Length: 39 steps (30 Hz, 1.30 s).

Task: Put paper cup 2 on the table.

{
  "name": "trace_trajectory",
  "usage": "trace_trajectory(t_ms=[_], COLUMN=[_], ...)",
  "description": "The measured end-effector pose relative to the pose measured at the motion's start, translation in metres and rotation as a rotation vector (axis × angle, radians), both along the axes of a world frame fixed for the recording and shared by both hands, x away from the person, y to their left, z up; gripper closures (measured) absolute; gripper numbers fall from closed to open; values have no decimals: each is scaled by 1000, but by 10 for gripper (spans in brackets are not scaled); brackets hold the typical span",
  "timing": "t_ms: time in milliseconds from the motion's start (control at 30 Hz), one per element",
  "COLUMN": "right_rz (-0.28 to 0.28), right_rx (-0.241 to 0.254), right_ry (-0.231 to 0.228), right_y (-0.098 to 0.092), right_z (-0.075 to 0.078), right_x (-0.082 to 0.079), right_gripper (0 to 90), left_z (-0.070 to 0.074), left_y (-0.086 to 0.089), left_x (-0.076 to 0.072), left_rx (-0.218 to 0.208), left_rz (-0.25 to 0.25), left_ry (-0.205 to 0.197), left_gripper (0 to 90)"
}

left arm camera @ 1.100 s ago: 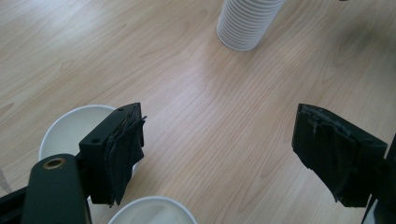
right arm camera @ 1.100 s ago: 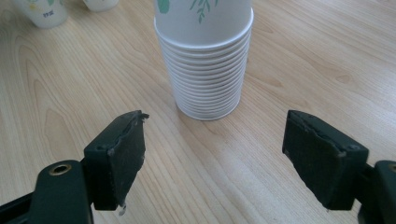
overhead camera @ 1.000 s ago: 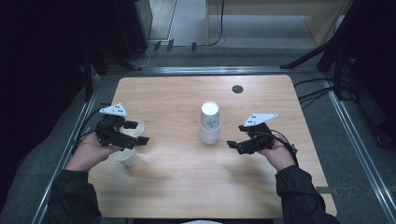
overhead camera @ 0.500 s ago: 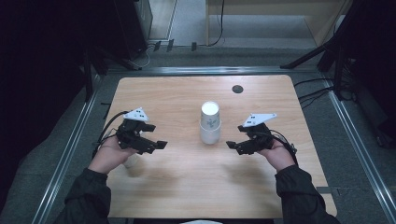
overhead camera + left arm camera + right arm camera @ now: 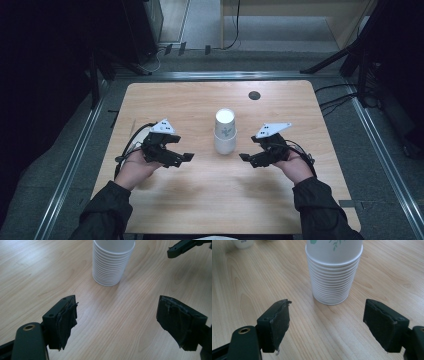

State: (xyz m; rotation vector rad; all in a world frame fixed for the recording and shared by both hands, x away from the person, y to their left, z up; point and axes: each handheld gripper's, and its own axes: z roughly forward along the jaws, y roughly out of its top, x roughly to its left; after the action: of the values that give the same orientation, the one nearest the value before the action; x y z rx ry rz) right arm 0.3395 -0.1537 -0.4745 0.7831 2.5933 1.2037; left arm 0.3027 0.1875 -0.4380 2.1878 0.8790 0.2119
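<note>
White paper cups, nested into one upside-down stack (image 5: 224, 131), stand upright near the middle of the wooden table (image 5: 200, 100), and the coming move turns on how this stack lies between the two hands.

On the left, the left tongs (image 5: 183, 158) hover over the table with their jaws spread wide and nothing between them. In the left gripper view the stack (image 5: 112, 262) stands ahead of the jaws and a little to the left of their centre line, well apart from the pads, with bare wood in between.

In the middle, the stack's long axis runs straight up from the table, closed bottom on top, its many rims layered near the base.

On the right, the right tongs (image 5: 245, 158) also have their jaws apart and empty, pointing in toward the cups. In the right gripper view the stack (image 5: 334, 270) sits almost squarely between the two pads (image 5: 277, 322) and just ahead of them.

Judging from this, the right hand is nearer and better lined up; a short level push forward would probably bring its jaws around the lower rims, while the left has farther to go.
</note>
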Motion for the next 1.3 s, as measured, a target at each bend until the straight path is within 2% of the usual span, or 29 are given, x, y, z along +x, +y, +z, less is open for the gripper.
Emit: trace_trajectory(t_ms=[133, 267, 400, 467, 733, 833, 1000, 1300], right_rz=[8, 15, 22, 24, 28, 32, 39, 42], right_rx=[-1, -5, -4, -5, -5, -4, -3, -5], right_ry=[-1, -2, 0, -2, 5, 2, -2, -3], right_y=[2, 3, 5, 5, 7, 7, 8, 8], right_z=[0, -1, -1, -1, -1, -2, -2, -2], right_x=[-1, -1, -2, -3, -4, -4, -4, -5], right_gripper=[217, 217, 217, 216, 217, 217, 217, 217], left_z=[-2, -5, -9, -12, -22, -25, -27, -32], left_y=[-4, -7, -12, -15, -23, -27, -32, -32], left_x=[0, -1, -2, -2, -5, -6, -8, -10], left_rx=[17, -6, -6, -11, 24, 13, 29, 48], left_rz=[-2, 0, -5, -19, -15, -9, -19, -29], left_ry=[-2, -4, -9, 4, -19, -25, -37, -34], left_gripper=[169, 169, 169, 169, 169, 169, 169, 169])
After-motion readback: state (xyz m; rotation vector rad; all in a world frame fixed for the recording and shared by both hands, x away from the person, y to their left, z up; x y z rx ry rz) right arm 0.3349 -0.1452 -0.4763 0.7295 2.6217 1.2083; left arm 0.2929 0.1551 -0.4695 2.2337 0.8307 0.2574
